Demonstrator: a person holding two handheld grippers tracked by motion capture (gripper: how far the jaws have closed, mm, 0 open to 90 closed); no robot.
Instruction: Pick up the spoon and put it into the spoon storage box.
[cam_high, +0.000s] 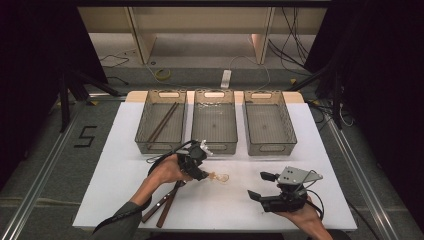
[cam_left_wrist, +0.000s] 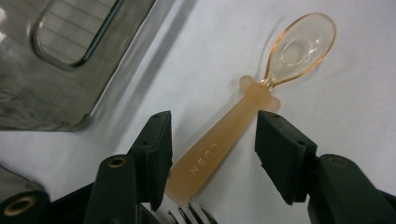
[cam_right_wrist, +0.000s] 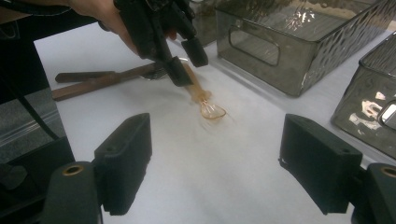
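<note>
A translucent orange spoon (cam_high: 220, 177) lies on the white table in front of the middle bin, bowl pointing right. In the left gripper view its handle (cam_left_wrist: 219, 144) runs between the two black jaws. One jaw is close against the handle and the other stands apart from it. My left gripper (cam_high: 202, 175) is open around that handle and also appears in the right gripper view (cam_right_wrist: 189, 63), above the spoon (cam_right_wrist: 208, 106). My right gripper (cam_high: 258, 185) stays open and empty near the front right of the table, jaws wide (cam_right_wrist: 215, 163).
Three grey see-through bins stand in a row at the back: the left bin (cam_high: 145, 131) holds brown chopsticks (cam_high: 162, 122), then the middle bin (cam_high: 215, 146) and the right bin (cam_high: 267, 147). Two brown-handled utensils (cam_high: 165, 202) lie under my left forearm. Fork tines (cam_left_wrist: 191, 215) peek out below the spoon handle.
</note>
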